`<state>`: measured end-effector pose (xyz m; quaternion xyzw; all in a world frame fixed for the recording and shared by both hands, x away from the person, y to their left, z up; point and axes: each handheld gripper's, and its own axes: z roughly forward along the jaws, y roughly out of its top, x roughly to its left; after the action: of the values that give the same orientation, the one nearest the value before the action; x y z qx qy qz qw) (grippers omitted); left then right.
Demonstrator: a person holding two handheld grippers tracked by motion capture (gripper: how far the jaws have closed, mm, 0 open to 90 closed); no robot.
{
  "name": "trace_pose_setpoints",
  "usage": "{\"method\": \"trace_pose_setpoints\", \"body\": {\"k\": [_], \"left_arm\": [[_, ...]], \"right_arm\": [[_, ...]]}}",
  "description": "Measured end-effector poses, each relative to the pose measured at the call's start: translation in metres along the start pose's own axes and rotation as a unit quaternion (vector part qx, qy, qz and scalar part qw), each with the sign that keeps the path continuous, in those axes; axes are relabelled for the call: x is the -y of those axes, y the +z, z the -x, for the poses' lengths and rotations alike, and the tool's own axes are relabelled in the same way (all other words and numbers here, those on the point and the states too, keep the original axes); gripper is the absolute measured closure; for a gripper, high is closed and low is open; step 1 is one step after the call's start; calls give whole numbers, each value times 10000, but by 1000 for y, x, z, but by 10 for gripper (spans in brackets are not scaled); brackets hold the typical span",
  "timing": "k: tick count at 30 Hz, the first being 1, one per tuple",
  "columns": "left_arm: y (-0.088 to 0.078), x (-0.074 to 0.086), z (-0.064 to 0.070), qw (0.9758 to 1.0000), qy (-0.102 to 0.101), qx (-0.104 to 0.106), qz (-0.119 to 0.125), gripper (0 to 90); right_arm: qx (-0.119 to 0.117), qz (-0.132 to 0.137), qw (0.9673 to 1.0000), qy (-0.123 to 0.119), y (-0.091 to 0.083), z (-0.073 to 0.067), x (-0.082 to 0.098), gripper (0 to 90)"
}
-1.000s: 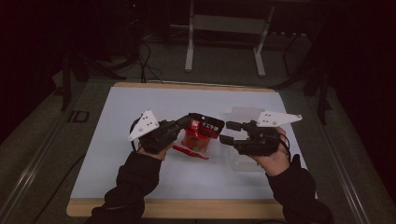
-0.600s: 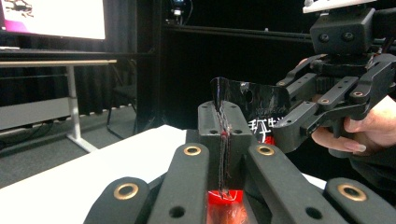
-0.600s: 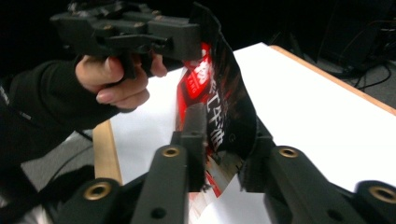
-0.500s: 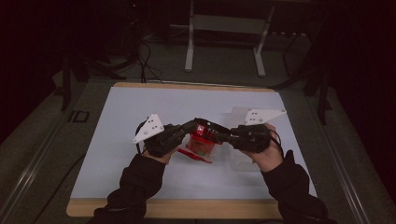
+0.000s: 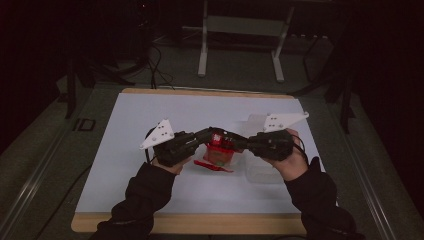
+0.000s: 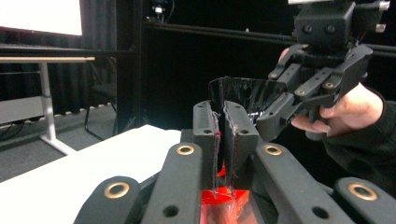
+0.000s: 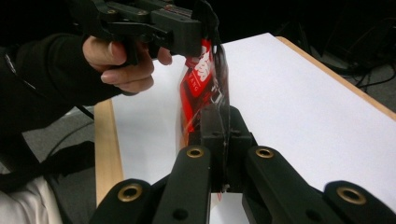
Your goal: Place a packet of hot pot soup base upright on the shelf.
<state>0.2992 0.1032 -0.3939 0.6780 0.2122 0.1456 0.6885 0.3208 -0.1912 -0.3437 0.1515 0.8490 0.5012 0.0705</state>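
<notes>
Seen from above, my left gripper [image 5: 212, 134] and right gripper [image 5: 235, 141] meet over the white bench [image 5: 150, 115], both clamped on a clear packet with red print [image 5: 218, 150], a red strip [image 5: 212, 166] lying just below and a clear tray [image 5: 262, 172] under my right hand. From my left gripper [image 6: 223, 126], the packet's top edge is pinched, the right one nipping it beyond. From my right gripper [image 7: 223, 123], just closed, the packet [image 7: 203, 70] stands upright between us.

Red-and-clear plastic packet [image 5: 218, 149], upright above the white table [image 5: 150, 120], mid-air.
</notes>
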Motion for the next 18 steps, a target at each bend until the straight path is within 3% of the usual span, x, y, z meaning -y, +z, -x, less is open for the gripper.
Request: {"method": "trace_pose_setpoints", "body": {"k": [2,5,6,7,11,13,18], "left_arm": [[-1,-4,0,10000,18,54,17,784],[-3,-8,1,9999,16,82,57,581],[-4,-11,2,9999,36,103,-20,581],[-4,-11,3,9999,80,67,-68,460],[-8,-9,4,9997,117,95,-193,236],[-11,-7,4,9996,118,-17,-273,201],[-21,-2,-1,9991,-64,-21,-418,162]], "right_arm": [[-11,22,10000,-26,-3,1,-1,900],[-26,59,9999,-85,-8,2,-3,900],[-35,101,9999,-82,-11,2,-3,900],[34,140,9998,-148,-17,5,-5,900],[55,196,9989,-424,-29,8,-7,900],[72,165,9983,-554,-35,11,-8,900],[-15,209,9979,-610,-50,23,-8,900]]}}
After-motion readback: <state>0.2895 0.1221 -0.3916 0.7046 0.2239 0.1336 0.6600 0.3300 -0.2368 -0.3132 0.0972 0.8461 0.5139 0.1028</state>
